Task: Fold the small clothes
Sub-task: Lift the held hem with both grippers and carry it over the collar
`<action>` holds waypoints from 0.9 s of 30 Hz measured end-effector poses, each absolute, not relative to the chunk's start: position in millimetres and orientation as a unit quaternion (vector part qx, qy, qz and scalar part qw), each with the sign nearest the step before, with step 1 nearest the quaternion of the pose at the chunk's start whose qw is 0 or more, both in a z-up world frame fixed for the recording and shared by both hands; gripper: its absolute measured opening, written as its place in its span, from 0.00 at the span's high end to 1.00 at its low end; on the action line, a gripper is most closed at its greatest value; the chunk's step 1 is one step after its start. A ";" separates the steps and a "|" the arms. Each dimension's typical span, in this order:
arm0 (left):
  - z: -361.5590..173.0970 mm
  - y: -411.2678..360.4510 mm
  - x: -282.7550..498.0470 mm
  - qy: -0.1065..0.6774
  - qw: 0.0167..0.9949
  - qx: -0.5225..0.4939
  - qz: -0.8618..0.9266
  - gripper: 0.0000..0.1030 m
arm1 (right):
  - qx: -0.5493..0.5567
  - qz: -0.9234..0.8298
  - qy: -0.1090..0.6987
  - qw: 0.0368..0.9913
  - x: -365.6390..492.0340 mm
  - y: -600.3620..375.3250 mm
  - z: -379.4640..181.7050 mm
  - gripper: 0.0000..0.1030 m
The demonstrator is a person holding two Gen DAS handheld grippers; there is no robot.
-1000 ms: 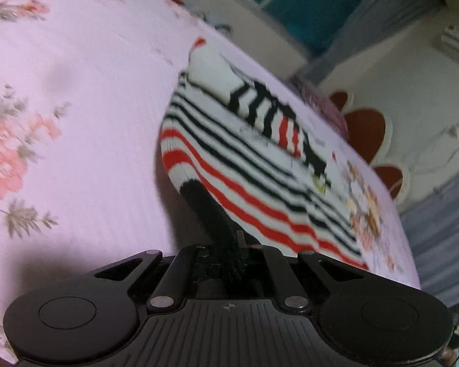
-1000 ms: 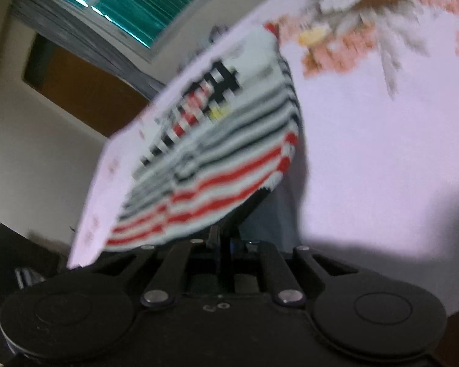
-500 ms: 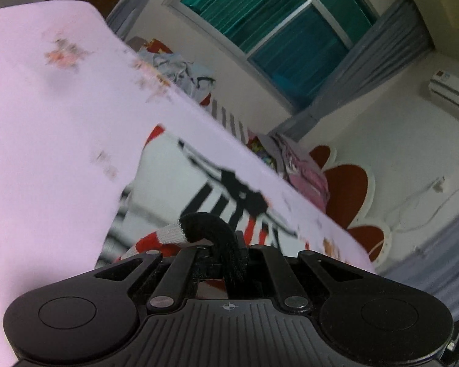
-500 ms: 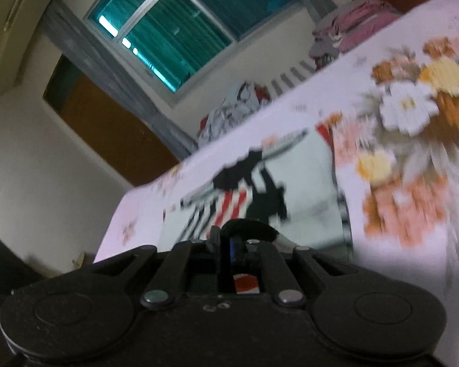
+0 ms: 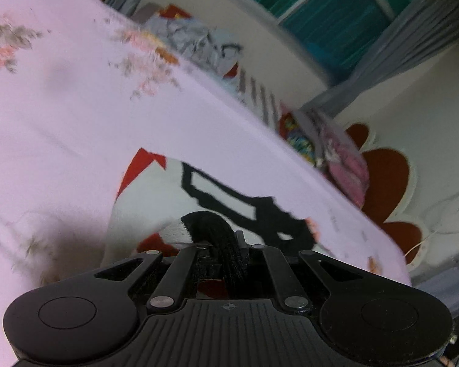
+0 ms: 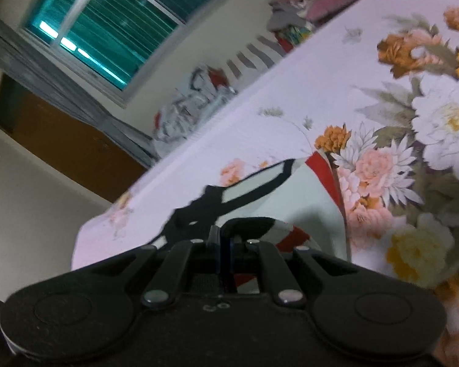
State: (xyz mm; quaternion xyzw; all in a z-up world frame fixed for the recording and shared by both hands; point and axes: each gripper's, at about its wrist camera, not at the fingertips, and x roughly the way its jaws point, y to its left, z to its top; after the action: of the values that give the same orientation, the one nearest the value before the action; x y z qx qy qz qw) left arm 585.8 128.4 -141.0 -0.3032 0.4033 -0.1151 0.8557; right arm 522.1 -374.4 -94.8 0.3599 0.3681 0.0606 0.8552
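A small knitted sweater (image 5: 156,195), white with black and red patterning, is laid on a pink floral bedsheet (image 5: 61,116); its near part is lifted off the sheet and folded back over the flat white panel, which is crossed by a thick black motif (image 5: 229,202). The left gripper (image 5: 222,244) is closed on the garment's black ribbed hem (image 5: 211,226), which is bunched into a dark roll between the jaws; a patch of red and white stripe is seen just to the left of the roll. The right gripper (image 6: 226,238) is likewise clamped on the sweater (image 6: 290,202); a black edge (image 6: 251,223) arches over its fingertips, and a red and white striped fold (image 6: 290,234) is held just to the right of them. In the right wrist view the garment's far corner is edged in red and is set beside a large printed bouquet on the bedsheet (image 6: 260,98). At the far edge of the bed a heap of crumpled clothes (image 5: 199,39) is piled; it is also caught in the right wrist view (image 6: 192,107). A further stack of pink and patterned fabric (image 5: 336,159) is placed beyond it, near a headboard of red petal shapes (image 5: 385,177). A teal-shaded window (image 6: 107,30) framed by grey curtains (image 5: 397,46) is seen on the back wall; both views are tilted and softened by blur.
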 end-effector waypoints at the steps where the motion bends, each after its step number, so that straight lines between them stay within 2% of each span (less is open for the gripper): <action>1: -146.2 126.6 593.7 0.412 0.854 -0.298 -0.115 0.96 | 0.362 0.058 0.374 0.852 528.6 -374.7 -100.4 0.95; 8: -170.5 117.7 622.5 0.418 0.849 -0.292 -0.141 0.96 | 0.369 0.034 0.407 0.835 563.2 -377.8 -132.0 0.95; 10: -172.6 114.1 627.0 0.415 0.849 -0.290 -0.147 0.92 | 0.359 0.034 0.406 0.840 569.9 -376.6 -133.5 0.94; 11: -173.0 113.1 629.6 0.410 0.851 -0.289 -0.153 0.79 | 0.350 0.033 0.403 0.845 572.9 -374.7 -133.4 0.91; 12: -171.5 112.1 630.1 0.401 0.855 -0.288 -0.156 0.49 | 0.337 0.029 0.401 0.851 576.3 -371.8 -132.1 0.87; 14: -164.2 113.8 628.7 0.371 0.865 -0.298 -0.159 0.11 | 0.317 0.021 0.396 0.862 581.6 -368.0 -129.5 0.79; 15: -159.4 114.7 628.4 0.356 0.871 -0.300 -0.158 0.06 | 0.310 0.016 0.390 0.867 583.9 -366.9 -127.7 0.73; 16: -154.3 115.2 629.5 0.348 0.876 -0.296 -0.155 0.06 | 0.304 0.009 0.382 0.873 585.0 -366.5 -125.1 0.70; 17: -149.2 115.2 632.6 0.346 0.880 -0.286 -0.157 0.06 | 0.301 0.003 0.372 0.878 584.8 -366.3 -122.2 0.59; 18: -146.1 114.5 635.5 0.347 0.883 -0.271 -0.159 0.07 | 0.298 0.002 0.360 0.884 583.7 -366.4 -119.0 0.56; 22: -141.5 100.8 650.2 0.377 0.897 -0.167 -0.161 0.08 | 0.269 0.013 0.356 0.895 585.9 -362.6 -114.7 0.56; 24: -148.7 91.8 660.0 0.406 0.892 -0.120 -0.160 0.22 | 0.231 0.018 0.375 0.897 592.0 -354.9 -117.2 0.56; 26: -159.6 80.5 669.3 0.433 0.884 -0.079 -0.157 0.29 | 0.188 0.027 0.396 0.898 597.3 -344.4 -122.8 0.57; 27: -161.3 75.2 670.6 0.437 0.884 -0.060 -0.155 0.29 | 0.152 0.026 0.408 0.900 600.7 -336.1 -125.8 0.56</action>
State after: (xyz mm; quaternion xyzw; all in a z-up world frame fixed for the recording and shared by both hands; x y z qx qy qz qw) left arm 670.6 75.2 -161.3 -0.0605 0.4374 -0.1551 0.8837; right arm 600.7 -336.1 -125.8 0.1517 0.4079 0.0265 0.9000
